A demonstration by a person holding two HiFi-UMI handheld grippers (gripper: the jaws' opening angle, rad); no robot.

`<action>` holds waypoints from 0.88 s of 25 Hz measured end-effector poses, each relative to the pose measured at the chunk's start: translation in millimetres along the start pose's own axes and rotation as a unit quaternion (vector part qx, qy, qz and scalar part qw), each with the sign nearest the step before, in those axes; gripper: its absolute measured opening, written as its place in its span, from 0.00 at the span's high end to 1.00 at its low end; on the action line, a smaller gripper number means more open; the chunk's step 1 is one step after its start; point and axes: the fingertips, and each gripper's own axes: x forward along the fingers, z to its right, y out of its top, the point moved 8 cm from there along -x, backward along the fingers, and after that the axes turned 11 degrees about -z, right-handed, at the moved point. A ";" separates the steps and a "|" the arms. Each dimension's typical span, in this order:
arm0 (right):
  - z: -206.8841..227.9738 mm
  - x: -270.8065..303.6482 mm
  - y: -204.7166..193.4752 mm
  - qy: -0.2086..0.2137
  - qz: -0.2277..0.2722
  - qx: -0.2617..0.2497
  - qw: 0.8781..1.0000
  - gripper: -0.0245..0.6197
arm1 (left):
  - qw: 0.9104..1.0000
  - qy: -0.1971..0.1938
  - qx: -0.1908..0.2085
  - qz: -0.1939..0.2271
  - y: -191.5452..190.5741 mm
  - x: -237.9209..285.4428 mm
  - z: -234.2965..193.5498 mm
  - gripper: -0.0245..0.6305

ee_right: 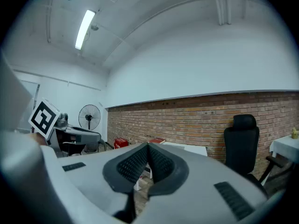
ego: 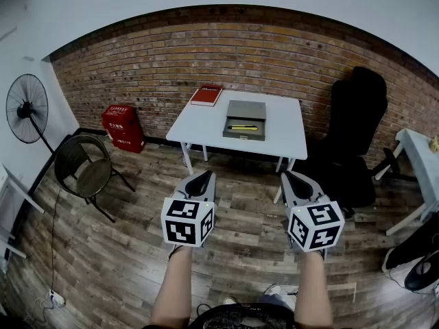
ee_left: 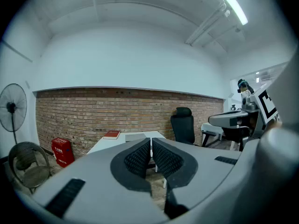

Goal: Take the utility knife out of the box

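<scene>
An open grey box (ego: 245, 120) lies on a white table (ego: 281, 132) by the brick wall, well ahead of me. Inside it rests a yellow utility knife (ego: 243, 127). My left gripper (ego: 202, 175) and right gripper (ego: 289, 176) are held side by side over the wooden floor, a good way short of the table. Both are shut, jaws together with nothing between them. From the left gripper view the box (ee_left: 134, 136) shows only as a flat grey lid beyond the left gripper (ee_left: 151, 143). The right gripper (ee_right: 148, 147) points toward the same table (ee_right: 196, 150).
A red book (ego: 206, 95) lies on the table's far left corner. A black office chair (ego: 353, 139) stands right of the table. A round dark chair (ego: 86, 170), a standing fan (ego: 26, 107) and a red box (ego: 121, 127) are at the left. Another white table (ego: 422, 163) is at far right.
</scene>
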 end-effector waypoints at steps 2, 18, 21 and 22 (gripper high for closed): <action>-0.8 2.8 -0.9 -0.006 0.001 -0.001 1.000 0.93 | 1.000 0.001 0.008 0.002 -0.7 2.3 -0.7 0.91; 37.5 58.1 -5.9 0.003 -0.009 0.019 1.000 0.93 | 1.000 -0.007 -0.001 0.004 8.0 65.1 -8.5 0.91; 54.4 80.7 -5.5 0.012 -0.010 0.022 1.000 0.93 | 1.000 0.000 0.001 0.002 15.1 89.7 -12.3 0.90; 60.7 88.4 -4.4 0.014 -0.011 0.023 1.000 0.93 | 1.000 0.002 0.001 0.000 18.1 98.4 -13.7 0.89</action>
